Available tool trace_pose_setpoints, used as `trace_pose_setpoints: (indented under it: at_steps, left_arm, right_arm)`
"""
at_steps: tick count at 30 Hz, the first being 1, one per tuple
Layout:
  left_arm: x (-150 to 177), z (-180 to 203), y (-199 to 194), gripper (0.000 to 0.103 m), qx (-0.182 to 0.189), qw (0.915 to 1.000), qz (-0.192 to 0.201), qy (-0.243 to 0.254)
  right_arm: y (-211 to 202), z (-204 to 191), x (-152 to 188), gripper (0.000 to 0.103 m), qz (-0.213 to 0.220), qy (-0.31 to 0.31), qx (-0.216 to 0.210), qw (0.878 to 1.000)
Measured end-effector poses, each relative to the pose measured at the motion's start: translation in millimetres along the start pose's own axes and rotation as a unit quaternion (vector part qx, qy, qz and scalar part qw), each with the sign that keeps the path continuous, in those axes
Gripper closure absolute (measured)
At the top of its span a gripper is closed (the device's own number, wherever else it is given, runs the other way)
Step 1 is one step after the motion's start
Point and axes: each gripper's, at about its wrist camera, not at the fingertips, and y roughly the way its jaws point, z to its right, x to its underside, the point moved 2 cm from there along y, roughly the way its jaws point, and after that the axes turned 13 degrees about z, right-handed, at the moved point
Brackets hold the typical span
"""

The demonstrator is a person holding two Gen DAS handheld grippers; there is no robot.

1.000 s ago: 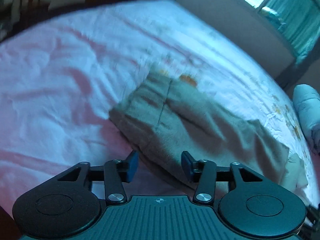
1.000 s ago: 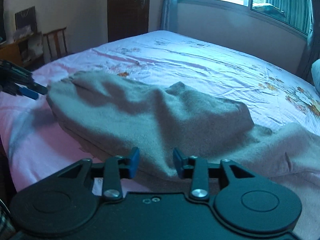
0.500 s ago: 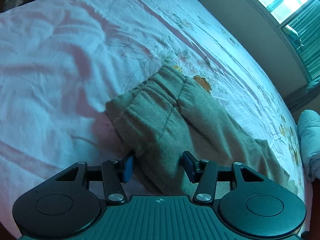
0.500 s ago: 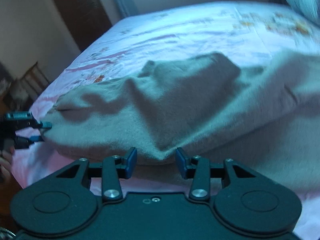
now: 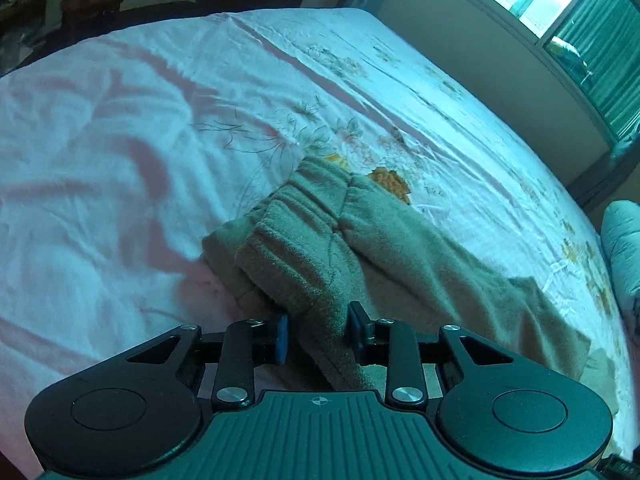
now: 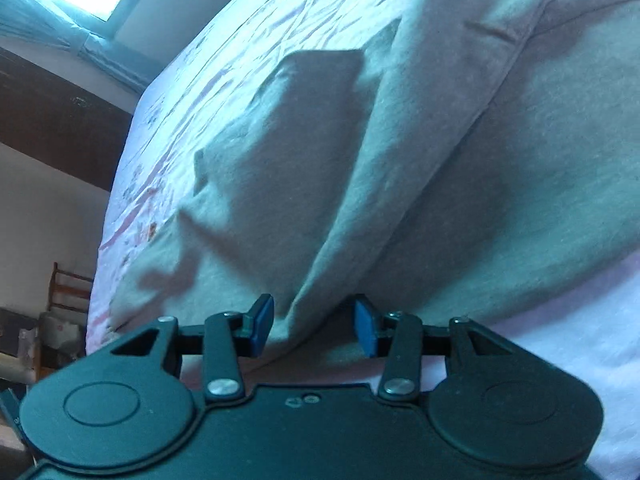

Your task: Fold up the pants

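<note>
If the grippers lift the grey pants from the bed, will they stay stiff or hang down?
Probably they hang down: the grey pants already lie in soft folds and creases on the bed sheet. The fleecy surface looks unlikely to slip from the left gripper, whose jaws have just been closing on the waistband edge.

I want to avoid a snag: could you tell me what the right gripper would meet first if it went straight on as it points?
Most likely the grey pants: a fold already lies between the right gripper's open fingers.
</note>
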Motion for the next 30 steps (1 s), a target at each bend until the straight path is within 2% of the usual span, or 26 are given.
trace_pose_setpoints:
  at_steps: [2, 3, 4, 5, 10, 14, 19, 21, 24, 30]
  left_arm:
    - [-2.7, -0.5, -1.4, 0.076, 0.006, 0.9999, 0.002, -0.010]
    - [-3.7, -1.4, -1.9, 0.077, 0.008, 0.9998, 0.002, -0.016]
    - [-4.9, -2.5, -1.5, 0.078, 0.009, 0.9998, 0.001, -0.020]
    - [-5.3, -3.5, -1.1, 0.078, 0.009, 0.9997, 0.001, -0.023]
    - [-8.5, -5.0, 0.1, 0.082, 0.002, 0.9995, 0.016, -0.025]
    - [-25.1, -3.8, -4.0, 0.082, 0.011, 0.9991, 0.037, -0.019]
    - [-24.7, -17.7, 4.1, 0.082, -0.002, 0.9994, 0.023, -0.024]
    - [-12.2, -22.7, 11.1, 0.082, -0.008, 0.9998, 0.007, -0.014]
    - [1.2, -26.5, 14.5, 0.082, -0.008, 0.9999, 0.006, -0.001]
    - [-2.7, -29.2, 8.4, 0.078, 0.011, 0.9999, -0.002, -0.006]
  right_arm:
    - [4.7, -6.0, 2.7, 0.070, -0.001, -0.018, -0.005, 1.000]
    - [7.5, -7.9, 2.8, 0.080, 0.001, -0.025, -0.005, 1.000]
    - [9.8, -9.2, 4.9, 0.100, -0.001, -0.025, -0.008, 1.000]
    - [12.0, -10.3, 6.6, 0.103, -0.004, -0.024, -0.010, 1.000]
    - [4.4, -22.4, 7.6, 0.103, 0.016, -0.046, -0.025, 0.999]
    - [-10.9, -41.8, -1.0, 0.103, 0.038, -0.064, -0.048, 0.996]
    - [-18.8, -53.9, 0.3, 0.103, 0.041, -0.067, -0.068, 0.995]
    - [-14.5, -52.9, 7.2, 0.103, 0.038, -0.077, -0.058, 0.995]
    - [-6.6, -37.5, 14.6, 0.103, 0.031, -0.080, -0.037, 0.996]
    - [-4.1, -28.9, 21.8, 0.103, 0.035, -0.103, -0.017, 0.994]
